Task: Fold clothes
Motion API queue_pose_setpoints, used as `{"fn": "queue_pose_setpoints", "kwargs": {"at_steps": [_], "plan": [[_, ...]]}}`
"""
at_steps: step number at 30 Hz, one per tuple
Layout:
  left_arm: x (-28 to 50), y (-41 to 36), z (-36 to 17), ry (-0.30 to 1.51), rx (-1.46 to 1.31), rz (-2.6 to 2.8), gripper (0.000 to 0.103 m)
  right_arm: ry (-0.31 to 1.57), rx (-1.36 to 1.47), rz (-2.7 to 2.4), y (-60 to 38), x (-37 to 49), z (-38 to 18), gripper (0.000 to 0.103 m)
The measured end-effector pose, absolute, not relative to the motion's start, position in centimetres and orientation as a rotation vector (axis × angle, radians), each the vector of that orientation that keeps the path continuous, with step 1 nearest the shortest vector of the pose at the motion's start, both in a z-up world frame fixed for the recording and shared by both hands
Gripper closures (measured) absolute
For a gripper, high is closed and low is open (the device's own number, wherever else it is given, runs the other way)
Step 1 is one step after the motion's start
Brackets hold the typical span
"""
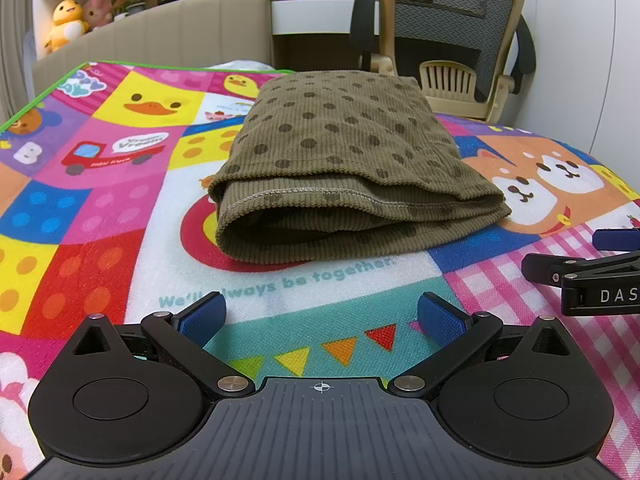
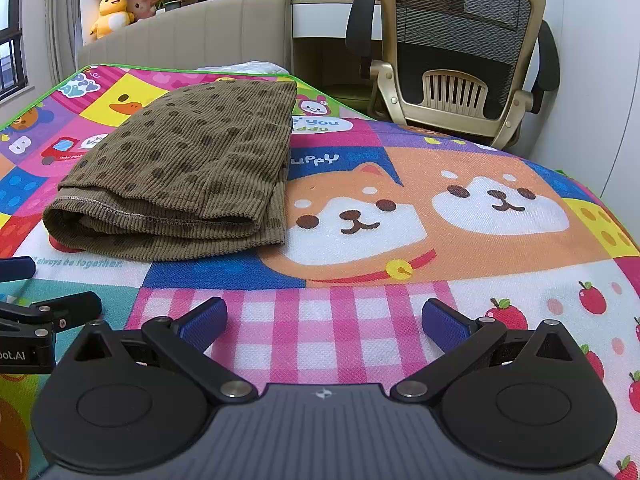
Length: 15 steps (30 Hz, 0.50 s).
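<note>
**On the play mat: folded garment, both tools spread**

On the bright cartoon-printed mat lies the folded garment, an olive ribbed knit dotted with darker spots, stacked in several soft layers into a rough rectangle. Its stitched hem and rounded fold face the tools; its long axis runs away from them toward the mesh-backed office chair behind the garment. The left tool sits just in front of the garment, blue ribbed pads wide apart, holding nothing. The right tool sits before and to the right of the garment, over pink checks, likewise spread and empty. Behind the garment, a padded beige headboard and a yellow plush duck.
</note>
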<state>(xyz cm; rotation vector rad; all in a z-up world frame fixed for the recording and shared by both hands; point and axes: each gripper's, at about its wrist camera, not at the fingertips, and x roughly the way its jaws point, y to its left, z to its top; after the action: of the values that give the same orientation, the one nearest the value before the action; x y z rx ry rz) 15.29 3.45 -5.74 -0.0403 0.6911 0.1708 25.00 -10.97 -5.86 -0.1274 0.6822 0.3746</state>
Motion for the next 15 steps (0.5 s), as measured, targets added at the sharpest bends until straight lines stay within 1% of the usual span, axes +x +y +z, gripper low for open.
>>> {"fn": "queue_pose_setpoints", "kwargs": {"at_steps": [15], "plan": [[15.31,3.46,-5.74,0.691,-0.04,0.17,0.0,0.682,-0.126,0.374,-10.96,24.98,-5.9,0.0]]}}
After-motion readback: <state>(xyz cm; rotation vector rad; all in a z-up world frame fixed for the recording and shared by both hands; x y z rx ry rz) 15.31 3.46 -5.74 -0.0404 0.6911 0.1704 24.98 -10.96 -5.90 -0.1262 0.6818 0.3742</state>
